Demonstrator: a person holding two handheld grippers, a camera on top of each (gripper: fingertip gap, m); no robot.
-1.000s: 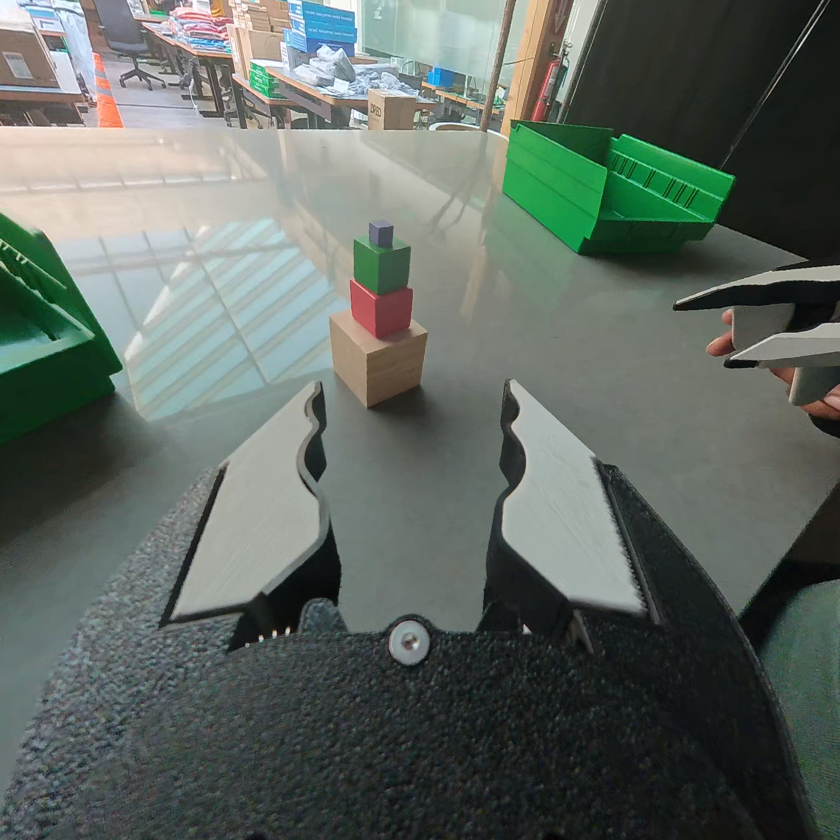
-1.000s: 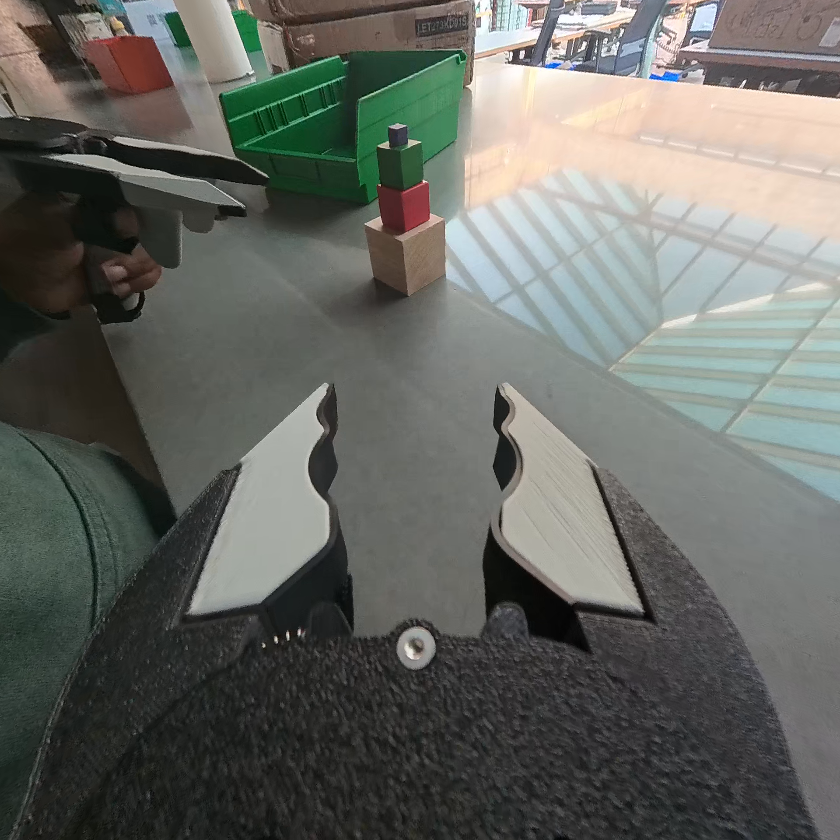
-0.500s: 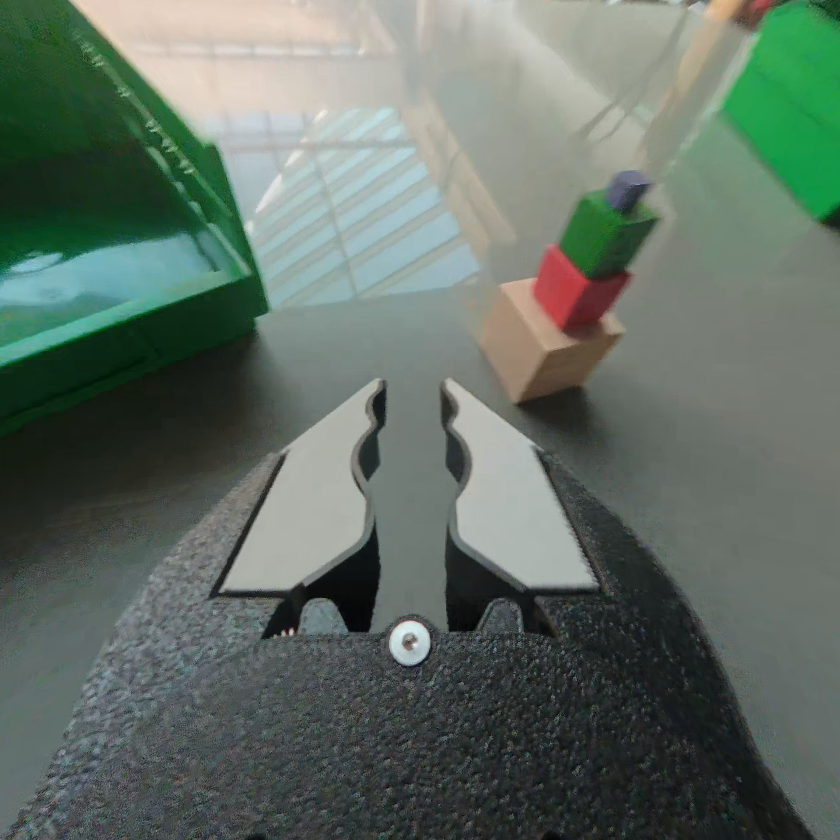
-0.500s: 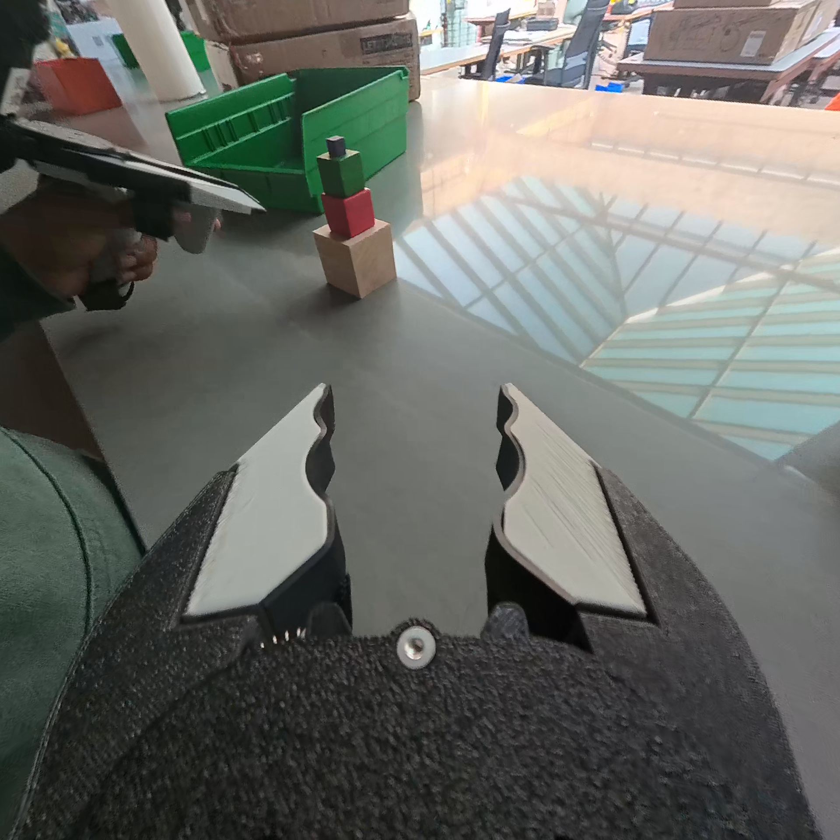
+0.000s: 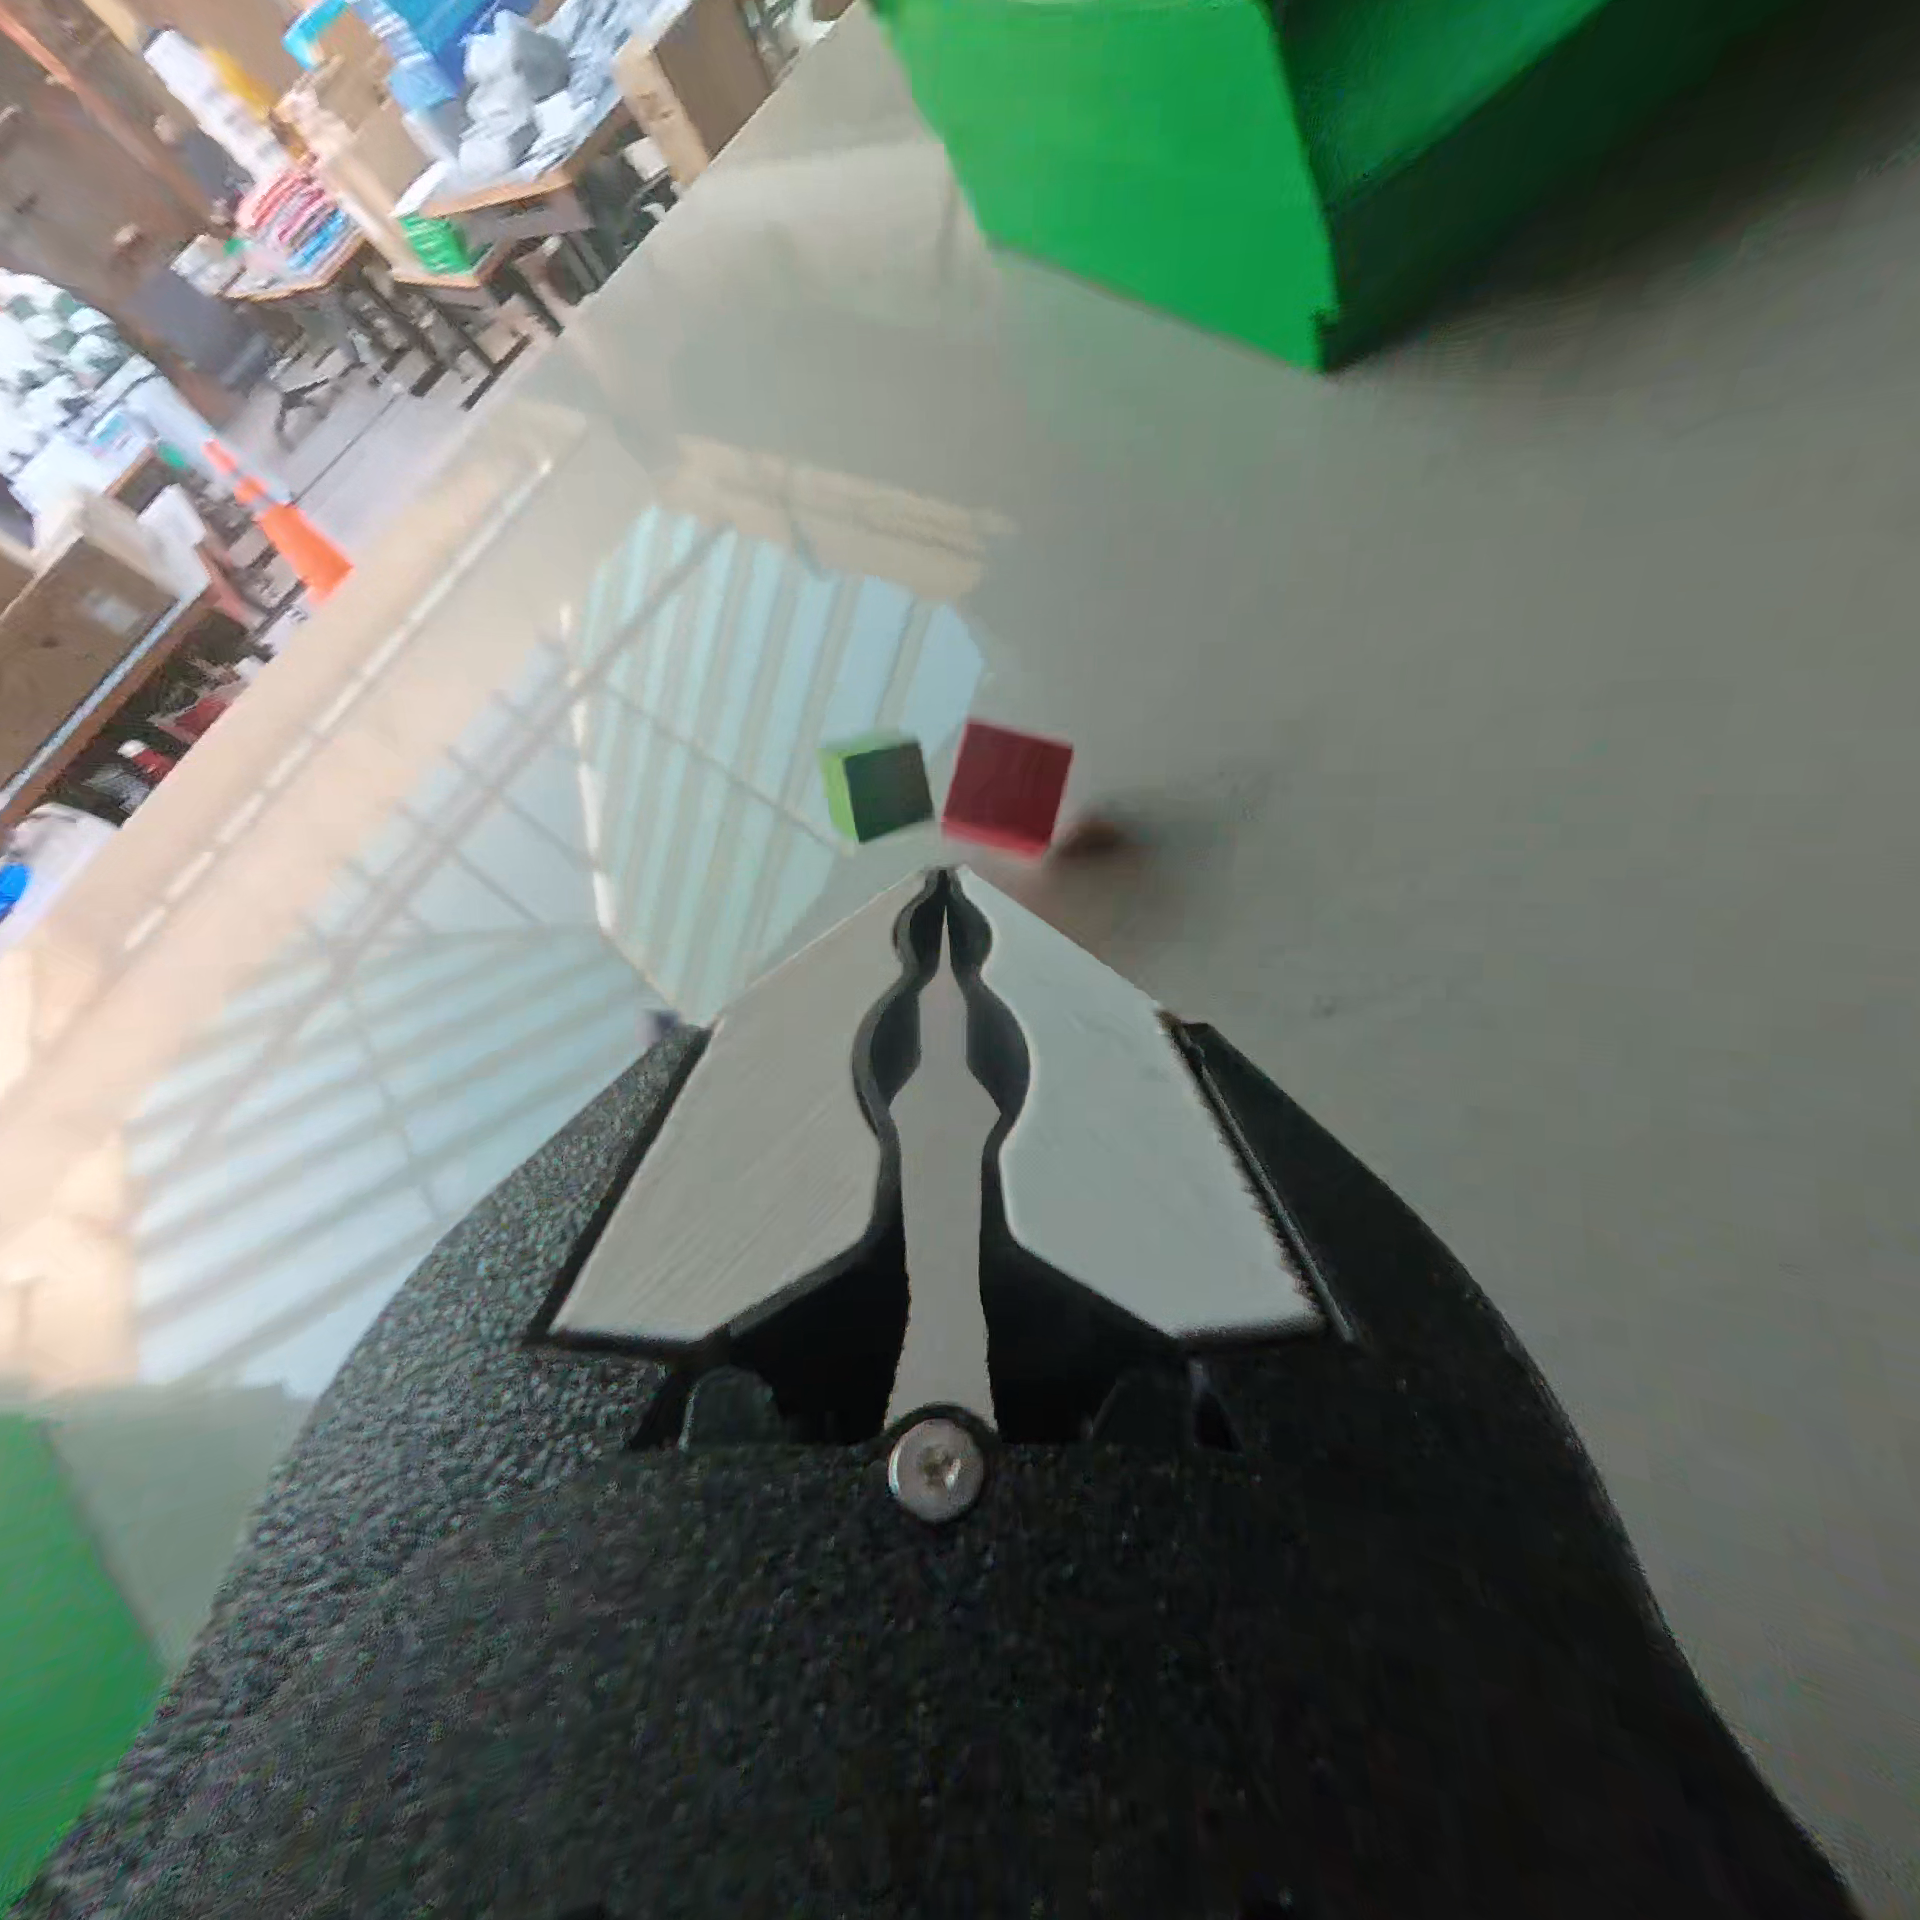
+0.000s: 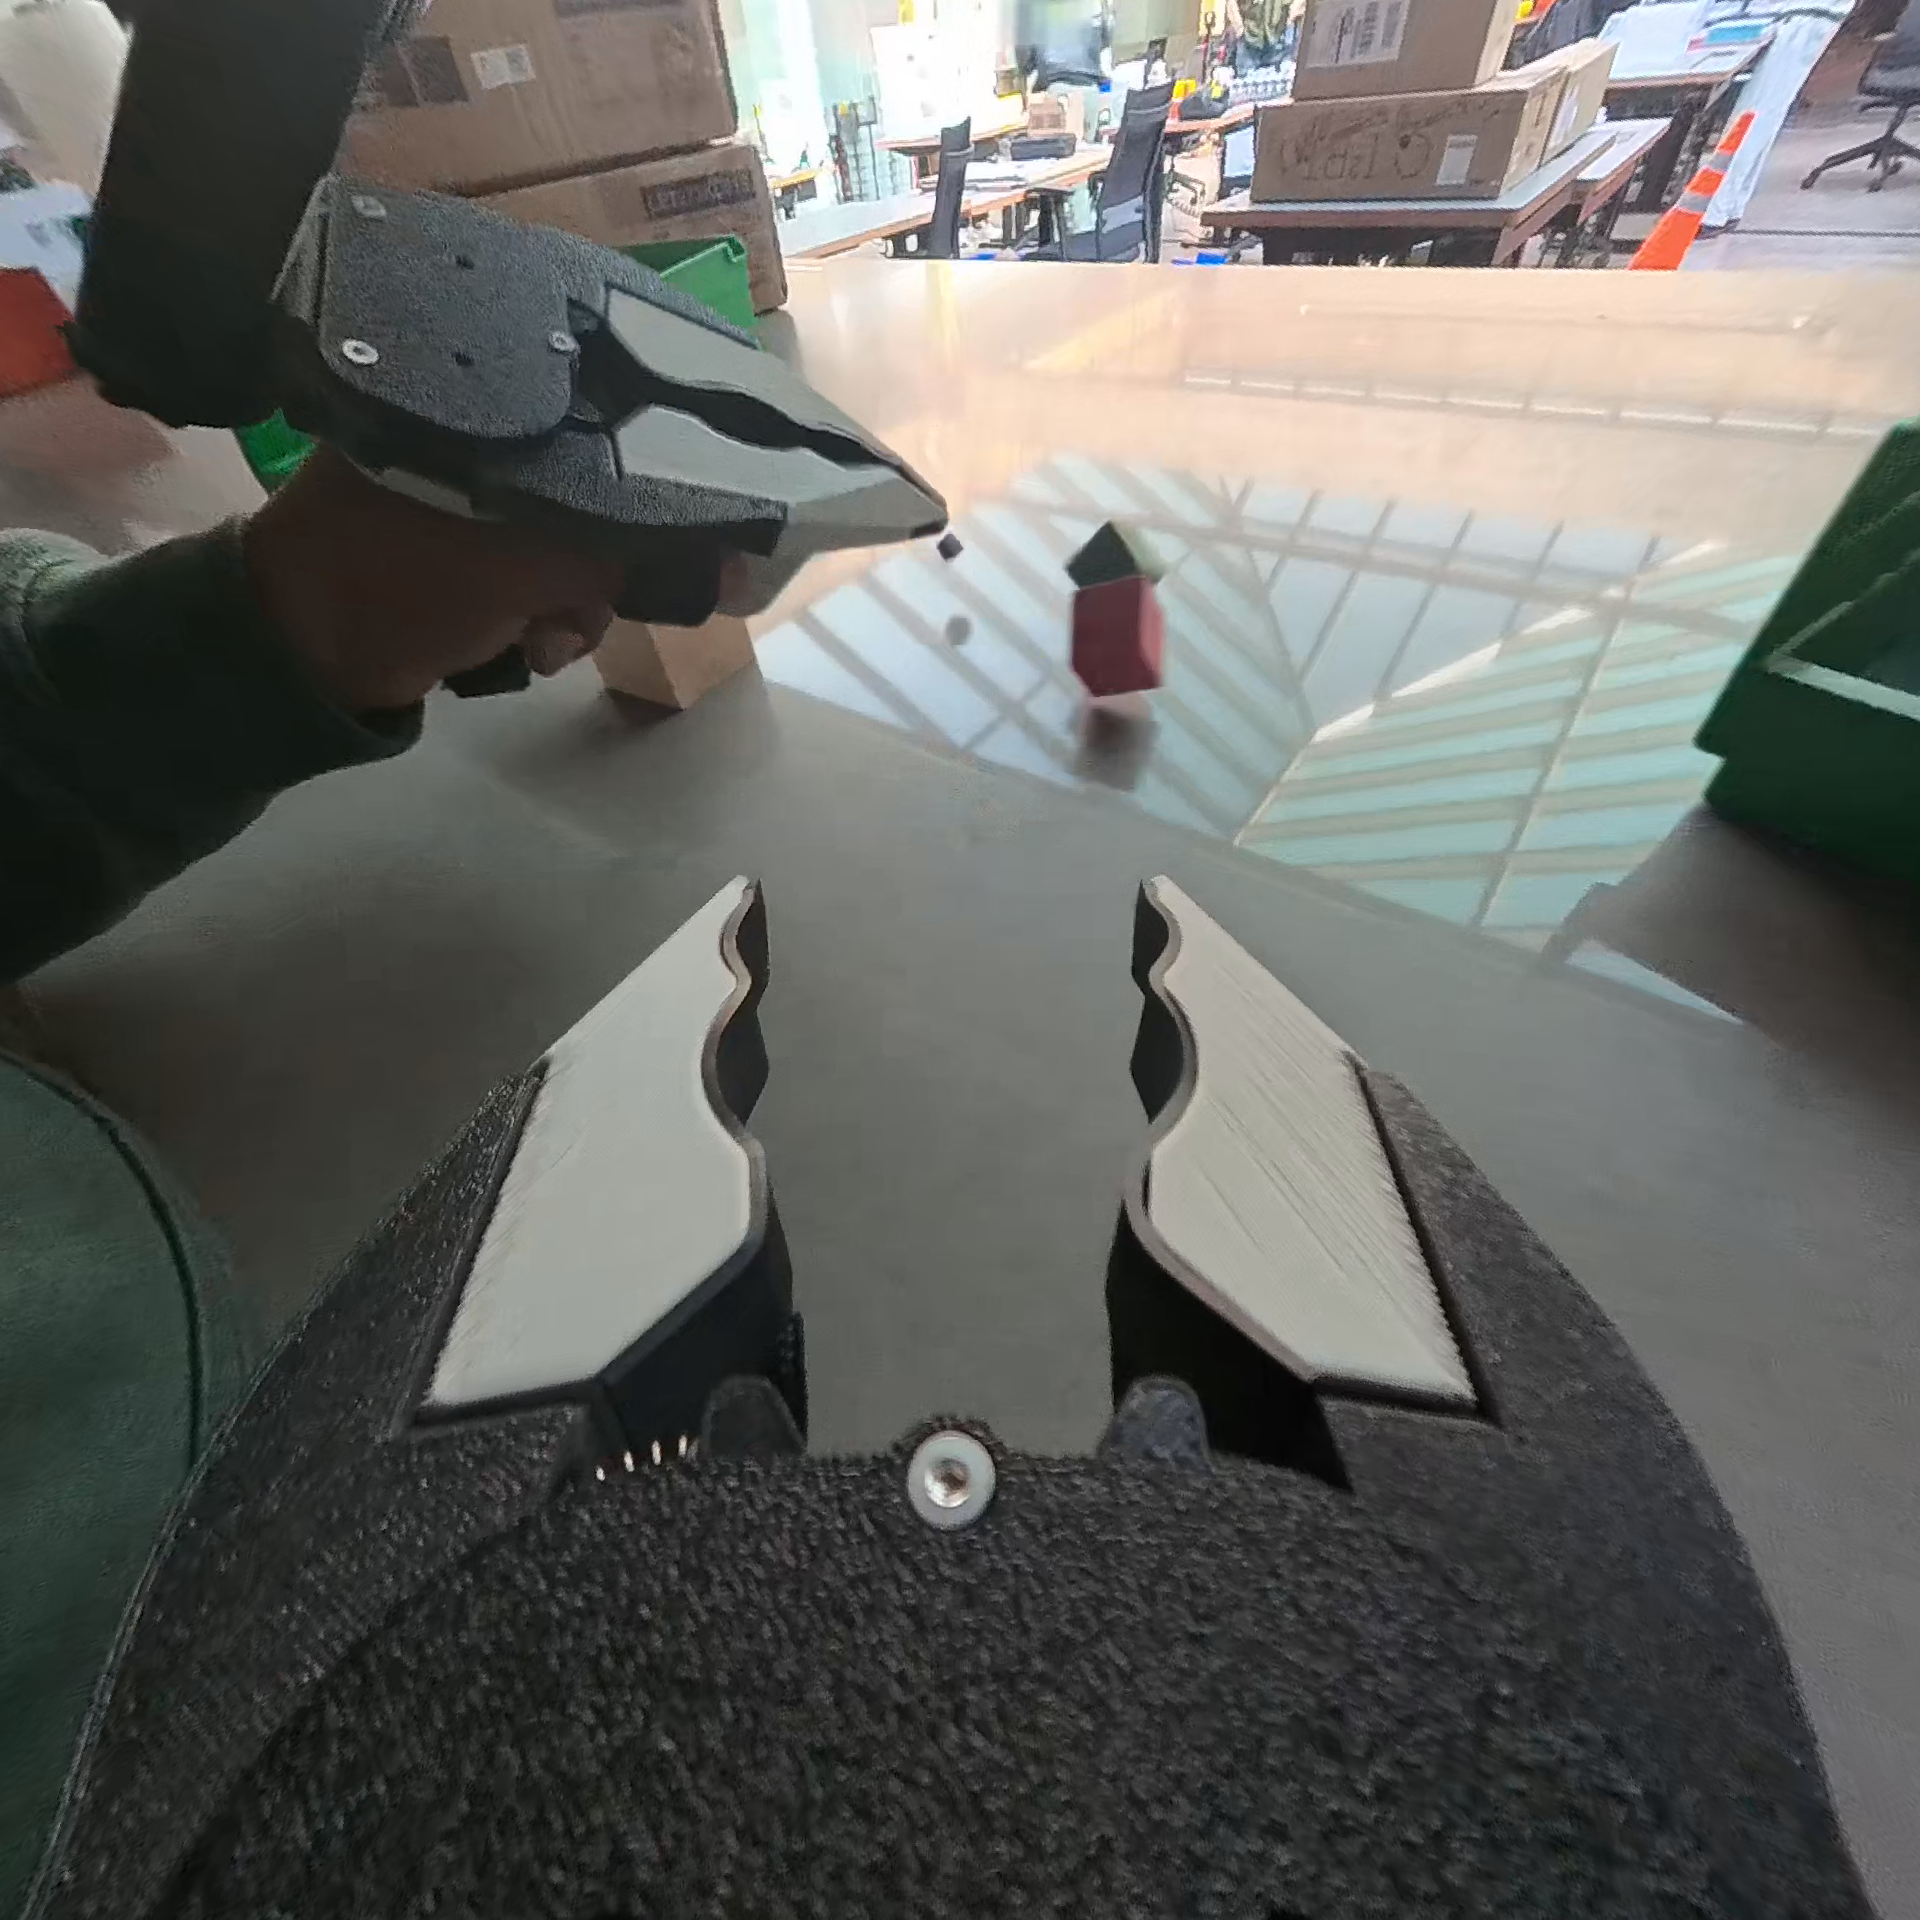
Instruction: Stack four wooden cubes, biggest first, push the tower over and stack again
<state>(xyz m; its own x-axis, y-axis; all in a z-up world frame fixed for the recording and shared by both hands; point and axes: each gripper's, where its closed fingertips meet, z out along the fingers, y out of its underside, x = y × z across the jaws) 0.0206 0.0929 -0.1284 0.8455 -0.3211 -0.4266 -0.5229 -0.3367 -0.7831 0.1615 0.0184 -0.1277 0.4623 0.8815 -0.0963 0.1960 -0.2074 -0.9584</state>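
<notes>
The left gripper (image 5: 943,881) has its two fingers pressed together with nothing between them, and it is up above the grey table (image 6: 935,831), its tips just beside a small dark cube (image 6: 949,545) that is in the air. A little further from it, the green cube (image 5: 878,790) and the red cube (image 5: 1006,788) are blurred and tilted, close to each other, while the wooden block (image 6: 675,660) stands on the table half hidden behind the hand. The right gripper (image 6: 948,914) is spread wide and empty, low over the table and well apart from the cubes, with a green bin (image 6: 1829,707) at its right.
</notes>
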